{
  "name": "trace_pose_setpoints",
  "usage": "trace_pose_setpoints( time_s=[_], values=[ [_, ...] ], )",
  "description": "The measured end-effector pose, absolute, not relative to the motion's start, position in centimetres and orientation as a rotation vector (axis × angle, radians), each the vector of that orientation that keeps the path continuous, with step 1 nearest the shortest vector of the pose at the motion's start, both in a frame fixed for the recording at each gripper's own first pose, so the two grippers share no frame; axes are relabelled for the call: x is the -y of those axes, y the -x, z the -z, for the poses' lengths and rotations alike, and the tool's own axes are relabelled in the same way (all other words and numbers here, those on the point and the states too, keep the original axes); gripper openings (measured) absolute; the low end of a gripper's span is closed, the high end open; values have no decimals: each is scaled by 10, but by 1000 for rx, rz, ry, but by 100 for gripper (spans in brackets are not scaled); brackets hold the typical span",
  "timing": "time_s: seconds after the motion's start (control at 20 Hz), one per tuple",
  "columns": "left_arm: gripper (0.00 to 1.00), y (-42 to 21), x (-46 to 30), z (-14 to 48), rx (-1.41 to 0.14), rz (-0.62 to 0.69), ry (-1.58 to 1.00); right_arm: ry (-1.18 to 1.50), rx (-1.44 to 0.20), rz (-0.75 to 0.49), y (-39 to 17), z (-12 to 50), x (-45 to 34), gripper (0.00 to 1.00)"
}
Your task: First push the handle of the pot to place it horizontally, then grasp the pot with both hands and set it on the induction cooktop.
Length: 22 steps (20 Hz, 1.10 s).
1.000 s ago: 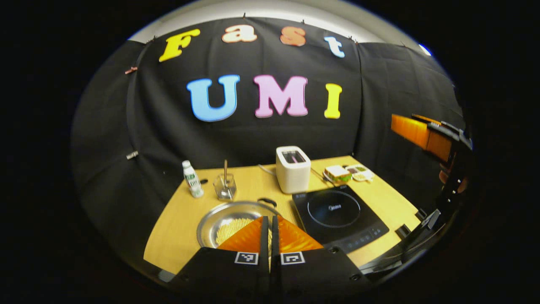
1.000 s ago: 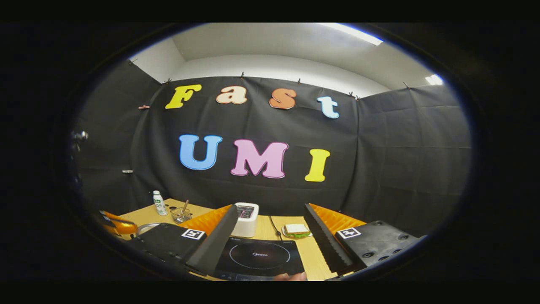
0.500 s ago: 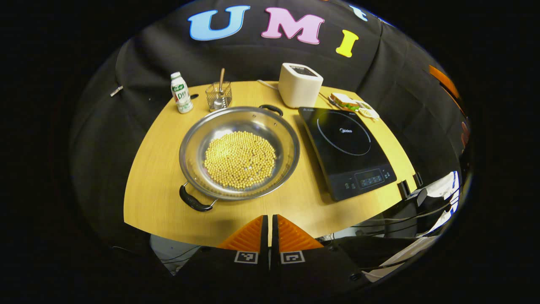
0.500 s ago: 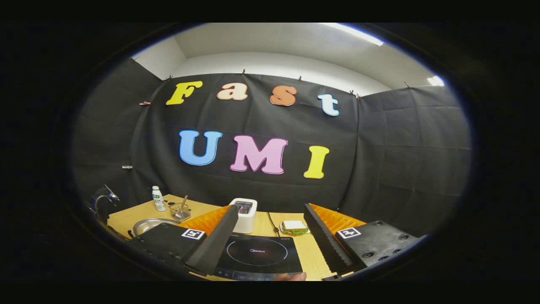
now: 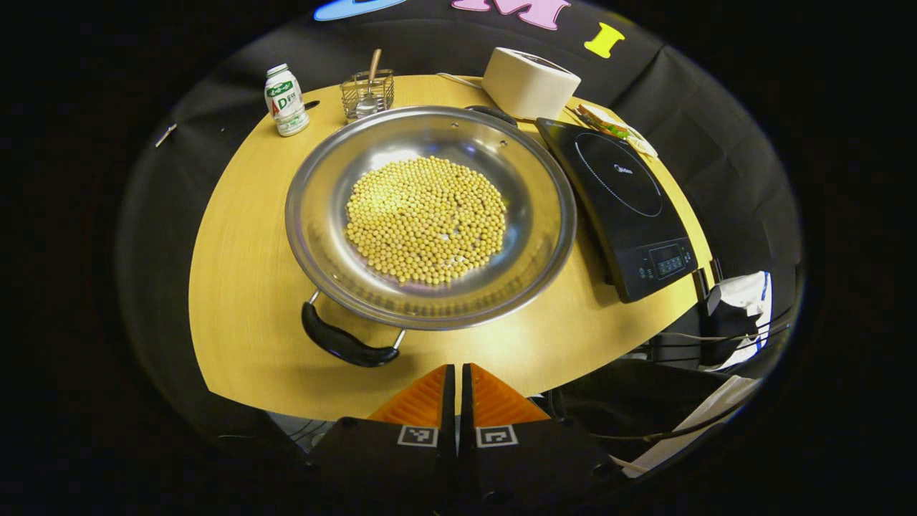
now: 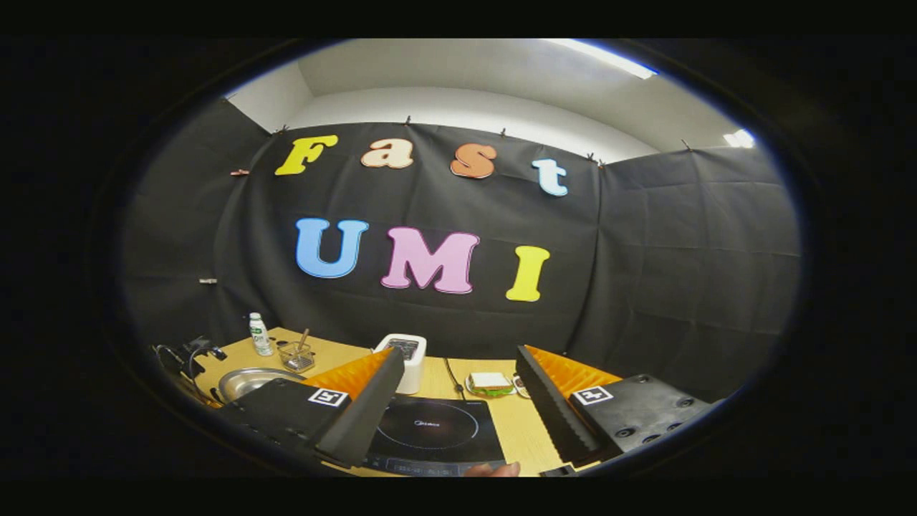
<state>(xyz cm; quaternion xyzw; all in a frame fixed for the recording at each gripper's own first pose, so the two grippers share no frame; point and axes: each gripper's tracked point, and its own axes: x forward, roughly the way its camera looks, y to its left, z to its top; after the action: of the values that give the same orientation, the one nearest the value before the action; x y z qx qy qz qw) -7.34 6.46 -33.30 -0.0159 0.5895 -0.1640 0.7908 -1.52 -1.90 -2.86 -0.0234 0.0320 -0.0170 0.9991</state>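
Observation:
A wide steel pot [image 5: 430, 215] holding yellow beans [image 5: 426, 218] sits on the wooden table [image 5: 236, 287]. Its near black handle [image 5: 344, 344] points toward the table's front-left; the far handle [image 5: 491, 112] peeks over the back rim. The black induction cooktop [image 5: 620, 197] lies to the pot's right. My left gripper [image 5: 457, 376] is shut and empty, above the table's front edge, just right of the near handle. In the right gripper view, my right gripper [image 6: 458, 394] stands open above the cooktop [image 6: 430, 433], and the pot [image 6: 251, 380] shows at the lower left.
Behind the pot stand a small white bottle [image 5: 284, 100], a glass cup with a stick [image 5: 367, 93] and a white toaster [image 5: 529, 82]. A sandwich on a plate [image 5: 609, 125] lies behind the cooktop. Cables and a white cloth [image 5: 741, 294] hang below the table's right edge.
The left gripper's view has tilted down and moved closer to the pot, so the pot looms larger. The right gripper has stayed open, drifting slightly to the right.

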Motion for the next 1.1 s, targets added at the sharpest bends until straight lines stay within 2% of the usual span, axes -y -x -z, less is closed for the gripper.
trace_pose_setpoints(
  time_s=[0.1,0.25,0.6,0.75,1.1],
  values=[
    [5,69,-70,338,-1281,346,30,53,-67,36,15,30,19,96],
    [5,63,-73,343,-1291,339,36,55,-66,47,14,30,21,99],
    [5,54,-81,345,-1276,320,58,70,-76,57,10,35,22,98],
    [5,46,-99,346,-1270,304,38,74,-82,50,9,38,15,96],
    [5,25,-147,351,-1267,285,-71,89,-91,46,5,42,9,99]
  ],
)
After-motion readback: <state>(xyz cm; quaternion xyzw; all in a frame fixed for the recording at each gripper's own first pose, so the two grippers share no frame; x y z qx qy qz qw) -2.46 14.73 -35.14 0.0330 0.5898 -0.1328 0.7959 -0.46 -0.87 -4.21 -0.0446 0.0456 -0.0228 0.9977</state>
